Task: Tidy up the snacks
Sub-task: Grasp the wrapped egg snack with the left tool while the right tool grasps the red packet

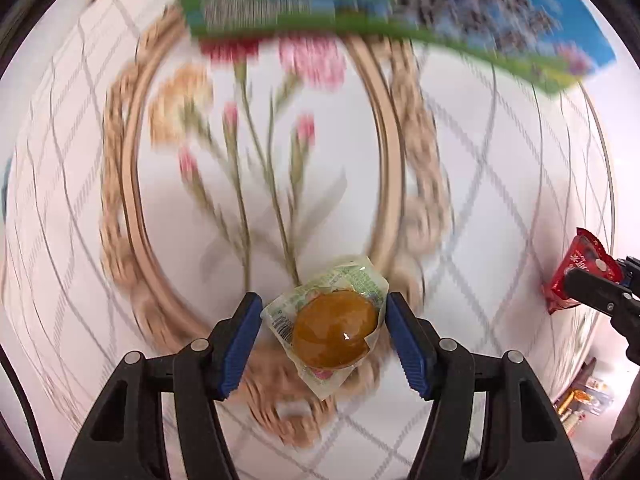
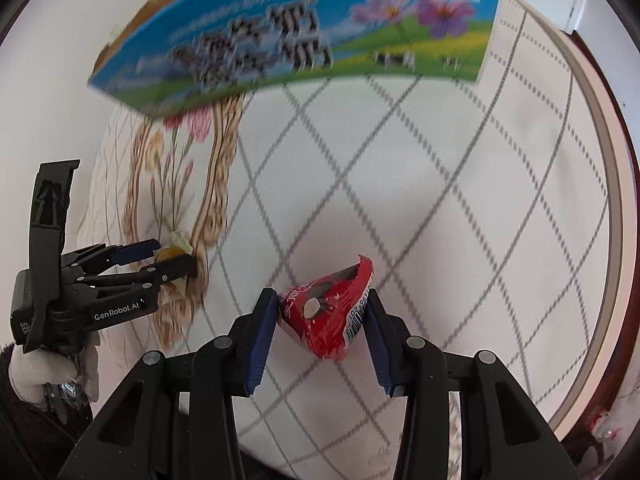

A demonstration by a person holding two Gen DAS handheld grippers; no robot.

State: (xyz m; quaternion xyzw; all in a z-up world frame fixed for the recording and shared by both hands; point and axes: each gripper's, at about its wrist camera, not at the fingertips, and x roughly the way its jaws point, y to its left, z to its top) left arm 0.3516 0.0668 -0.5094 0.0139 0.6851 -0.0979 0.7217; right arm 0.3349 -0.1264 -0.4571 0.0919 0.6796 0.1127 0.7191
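Now both my claws grip snacks.
My left gripper pinches a jelly cup; my right gripper clamps a red packet.

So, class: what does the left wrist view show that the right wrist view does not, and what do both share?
Left only: the jelly cup's clear wrapper with its barcode, close up, and shelved items at the lower right edge.

Right only: the white-gloved hand holding the left gripper, and the table's wooden rim.

Both: the blue-and-green carton, the floral mat, the checked tablecloth, and the red snack packet in the right gripper.
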